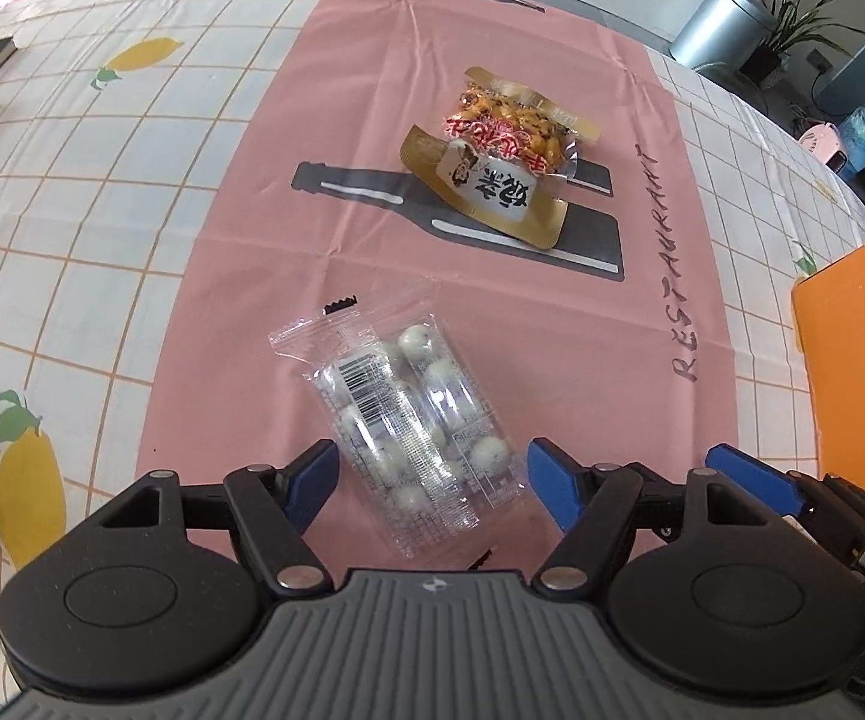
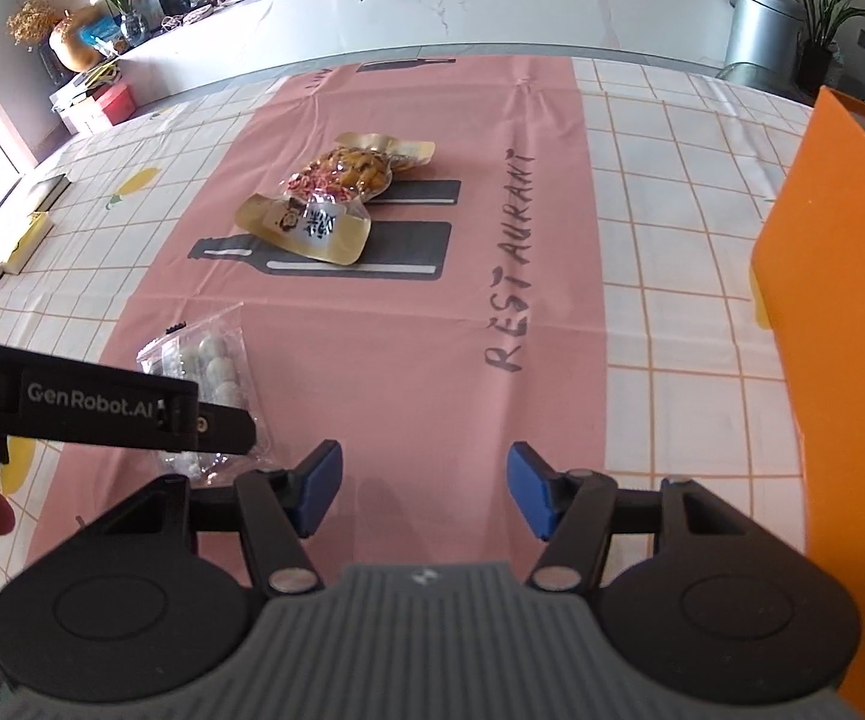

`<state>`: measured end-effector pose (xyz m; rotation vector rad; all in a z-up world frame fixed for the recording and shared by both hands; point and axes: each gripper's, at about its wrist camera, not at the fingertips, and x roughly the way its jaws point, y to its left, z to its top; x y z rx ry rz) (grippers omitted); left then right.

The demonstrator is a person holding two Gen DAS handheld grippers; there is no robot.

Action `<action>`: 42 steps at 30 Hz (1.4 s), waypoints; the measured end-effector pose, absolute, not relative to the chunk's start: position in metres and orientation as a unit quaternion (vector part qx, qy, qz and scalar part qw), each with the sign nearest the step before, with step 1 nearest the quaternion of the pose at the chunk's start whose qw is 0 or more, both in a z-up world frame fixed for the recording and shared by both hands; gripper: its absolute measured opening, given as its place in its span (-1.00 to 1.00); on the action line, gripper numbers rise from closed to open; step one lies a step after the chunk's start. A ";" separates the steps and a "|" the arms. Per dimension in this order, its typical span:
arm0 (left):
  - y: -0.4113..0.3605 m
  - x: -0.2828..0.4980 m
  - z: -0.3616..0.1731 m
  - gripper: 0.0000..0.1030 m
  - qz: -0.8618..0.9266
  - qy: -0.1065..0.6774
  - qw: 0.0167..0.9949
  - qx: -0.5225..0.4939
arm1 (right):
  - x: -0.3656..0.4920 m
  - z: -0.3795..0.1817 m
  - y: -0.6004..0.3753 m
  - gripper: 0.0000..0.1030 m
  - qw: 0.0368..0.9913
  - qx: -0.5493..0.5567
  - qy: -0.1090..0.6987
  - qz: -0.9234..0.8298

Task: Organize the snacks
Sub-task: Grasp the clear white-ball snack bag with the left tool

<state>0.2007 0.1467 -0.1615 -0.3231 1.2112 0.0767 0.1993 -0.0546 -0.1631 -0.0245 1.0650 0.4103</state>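
Note:
A clear packet of white round sweets (image 1: 408, 420) lies on the pink mat (image 1: 492, 312). My left gripper (image 1: 432, 480) is open, its blue fingers on either side of the packet's near end, apart from it. A gold snack bag (image 1: 504, 150) with orange and red contents lies farther back on the mat. In the right wrist view, my right gripper (image 2: 423, 489) is open and empty over the mat (image 2: 408, 372). The sweets packet (image 2: 210, 372) lies at its left, partly hidden by the left gripper's body (image 2: 102, 408). The gold bag (image 2: 330, 204) lies ahead.
An orange box (image 2: 840, 360) stands at the right, also at the right edge of the left wrist view (image 1: 858, 372). The checked lemon tablecloth (image 1: 84, 228) covers the table. Books (image 2: 0, 258) lie at the far left. A grey bin (image 2: 762, 30) stands beyond the table.

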 end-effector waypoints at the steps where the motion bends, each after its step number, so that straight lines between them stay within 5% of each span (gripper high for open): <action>1: 0.146 0.201 -0.161 0.48 0.034 0.562 0.812 -0.153 | 0.200 -0.164 -0.054 0.15 0.841 -0.012 0.504 0.195; 11: 0.146 0.216 -0.158 0.27 0.029 0.515 0.853 -0.079 | 0.216 -0.165 -0.053 0.15 0.844 -0.033 0.496 0.204; 17: 0.162 0.226 -0.162 0.47 0.048 0.526 0.841 -0.119 | 0.239 -0.157 -0.041 0.05 0.861 -0.040 0.452 0.232; 29: 0.176 0.218 -0.164 0.40 0.041 0.526 0.838 -0.142 | 0.293 -0.175 -0.014 -0.19 0.859 -0.012 0.422 0.289; 36: 0.175 0.217 -0.164 0.40 0.040 0.523 0.839 -0.140 | 0.313 -0.187 -0.014 -0.48 0.841 0.074 0.448 0.293; 40: 0.176 0.216 -0.164 0.39 0.040 0.523 0.839 -0.145 | 0.314 -0.191 -0.018 -1.00 0.828 0.128 0.464 0.287; 42: 0.176 0.216 -0.164 0.36 0.041 0.523 0.839 -0.145 | 0.308 -0.188 -0.022 -1.00 0.830 0.139 0.459 0.284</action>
